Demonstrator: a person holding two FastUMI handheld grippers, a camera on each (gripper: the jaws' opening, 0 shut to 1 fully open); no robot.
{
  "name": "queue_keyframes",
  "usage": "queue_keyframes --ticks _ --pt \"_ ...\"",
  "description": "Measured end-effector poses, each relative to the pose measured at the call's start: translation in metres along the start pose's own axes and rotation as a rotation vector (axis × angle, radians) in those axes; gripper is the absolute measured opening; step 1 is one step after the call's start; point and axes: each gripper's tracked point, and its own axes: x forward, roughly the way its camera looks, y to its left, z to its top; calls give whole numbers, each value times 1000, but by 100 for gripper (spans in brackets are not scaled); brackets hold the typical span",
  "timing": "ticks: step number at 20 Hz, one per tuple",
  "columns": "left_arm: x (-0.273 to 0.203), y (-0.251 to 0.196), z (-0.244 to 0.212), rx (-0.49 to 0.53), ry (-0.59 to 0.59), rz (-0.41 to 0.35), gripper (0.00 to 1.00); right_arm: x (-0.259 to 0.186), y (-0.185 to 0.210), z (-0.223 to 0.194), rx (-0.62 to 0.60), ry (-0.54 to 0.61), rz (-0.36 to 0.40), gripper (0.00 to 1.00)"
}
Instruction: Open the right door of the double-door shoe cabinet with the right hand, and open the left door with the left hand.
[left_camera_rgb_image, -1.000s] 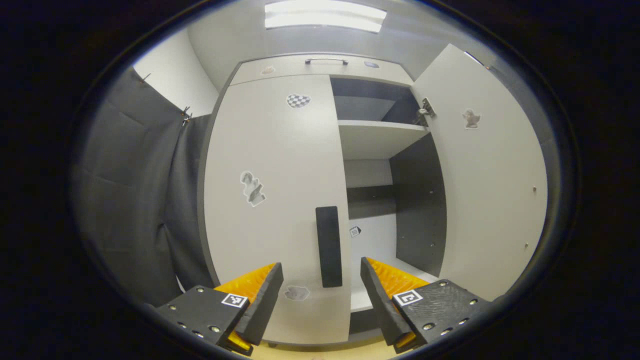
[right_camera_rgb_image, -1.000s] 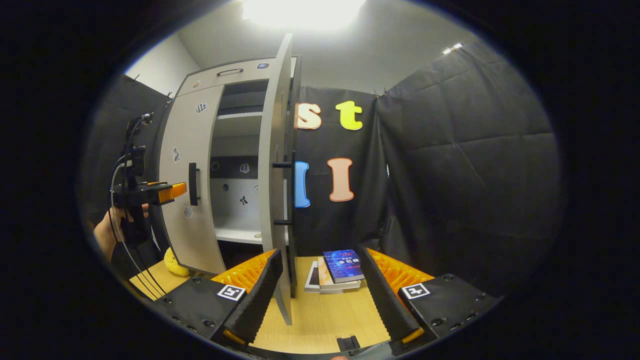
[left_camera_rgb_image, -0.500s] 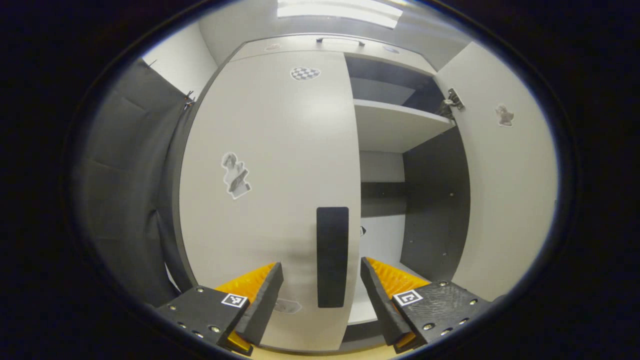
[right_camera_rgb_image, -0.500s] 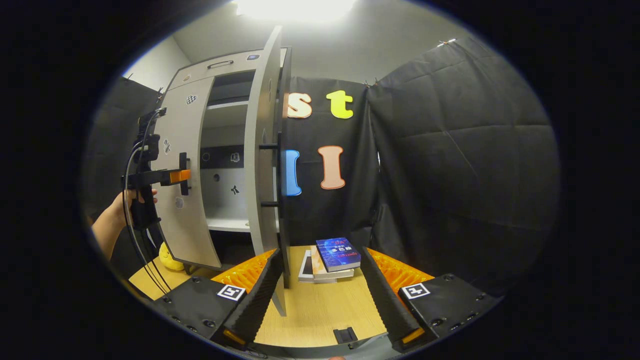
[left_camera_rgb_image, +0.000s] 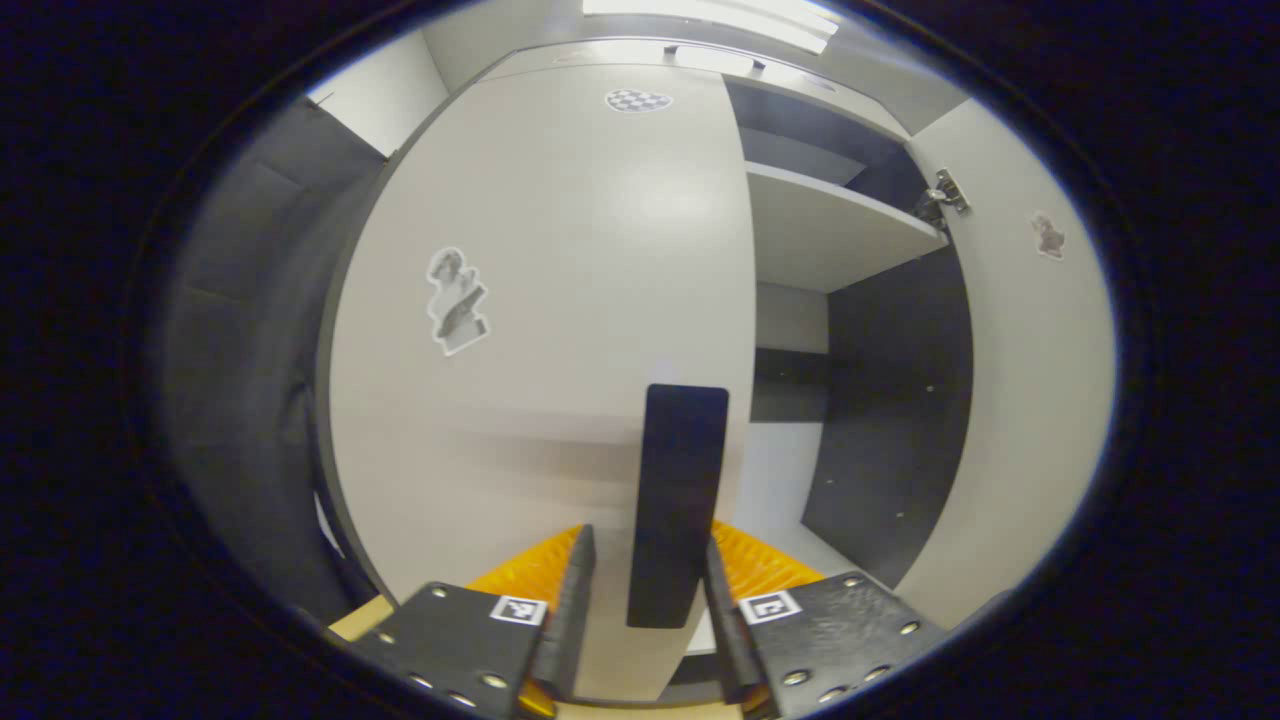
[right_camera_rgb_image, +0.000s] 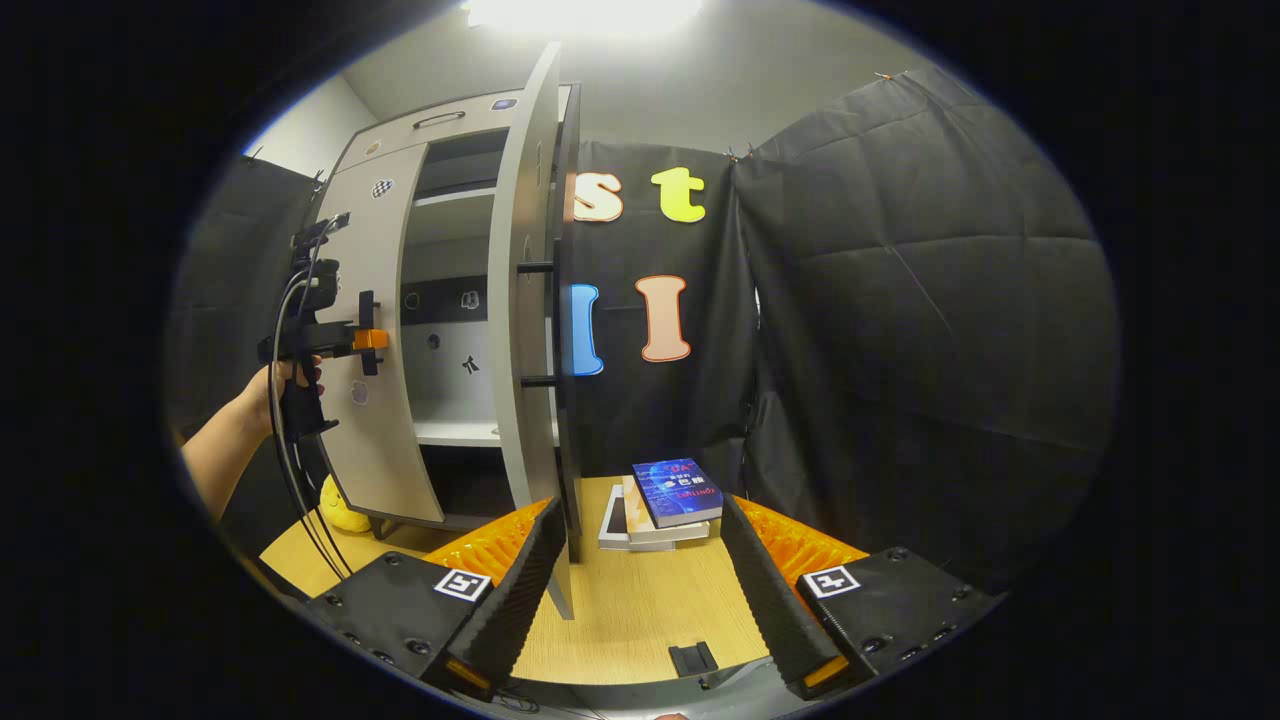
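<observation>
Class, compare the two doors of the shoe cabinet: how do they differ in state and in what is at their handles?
The right door is swung wide open, edge-on in the right gripper view; the left door is flat against the cabinet. The left door's handle sits between the left gripper's fingers; the right door's handle is free, the right gripper open. Both doors are pale with black handles.

One cabinet (right_camera_rgb_image: 440, 300) with two doors: left (left_camera_rgb_image: 540, 330), right (right_camera_rgb_image: 525, 320). Two black handles (left_camera_rgb_image: 678, 505) (right_camera_rgb_image: 555, 325), one per door. Two hand-held grippers: left (right_camera_rgb_image: 372, 339), right (right_camera_rgb_image: 640, 590). One stack of books (right_camera_rgb_image: 660, 505). One yellow toy (right_camera_rgb_image: 343, 508).
</observation>
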Motion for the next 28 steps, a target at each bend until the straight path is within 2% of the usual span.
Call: queue_keyframes --ticks 1,2,3,4,5,6,8,10,11,12,13,14,15,16,19,20,21,24,27,28 --pt "-2 -2 -1 19 0 4 53 -1 0 0 2 0 2 97" --pt "0 -3 0 61 0 11 44 -2 1 1 5 -1 7 92" --pt "0 -4 -1 97 4 15 35 -2 2 0 7 -4 12 97" --pt "-2 -3 -1 110 6 13 26 -2 3 2 7 -8 15 98" --pt "0 -3 -2 104 7 9 20 -2 4 2 6 -10 17 98" --pt "-1 -3 -1 95 9 5 22 -2 5 4 7 -12 20 97" --pt "-8 -3 -2 89 17 -7 14 -2 6 4 10 -15 31 97" --pt "-8 -3 -1 87 21 -21 13 -3 9 6 9 -19 41 97" --pt "-8 -2 -1 84 22 -29 14 -4 10 6 6 -22 46 92" --pt "-8 -2 0 85 23 -36 14 -3 12 7 4 -25 55 97" --pt "-7 -2 2 88 20 -41 14 -3 15 7 3 -28 61 92" --pt "-7 -2 4 95 17 -44 14 -2 18 9 1 -32 69 92" --pt "-9 -2 4 96 16 -47 16 -3 22 10 0 -36 78 97" --pt "-10 -1 3 93 19 -52 12 -2 27 11 1 -39 90 92" --pt "-10 -1 5 85 24 -66 14 -5 40 11 -11 -48 116 92" --pt "-9 0 6 86 24 -71 12 -4 43 12 -17 -51 121 97" --pt "-10 0 6 84 24 -75 12 -5 47 12 -22 -53 127 92" --pt "-9 1 8 78 24 -86 16 -2 58 16 -27 -62 145 92" --pt "-10 2 9 73 26 -96 14 0 71 21 -34 -69 158 92" --pt "-10 2 9 71 27 -100 16 0 74 20 -37 -69 162 92"
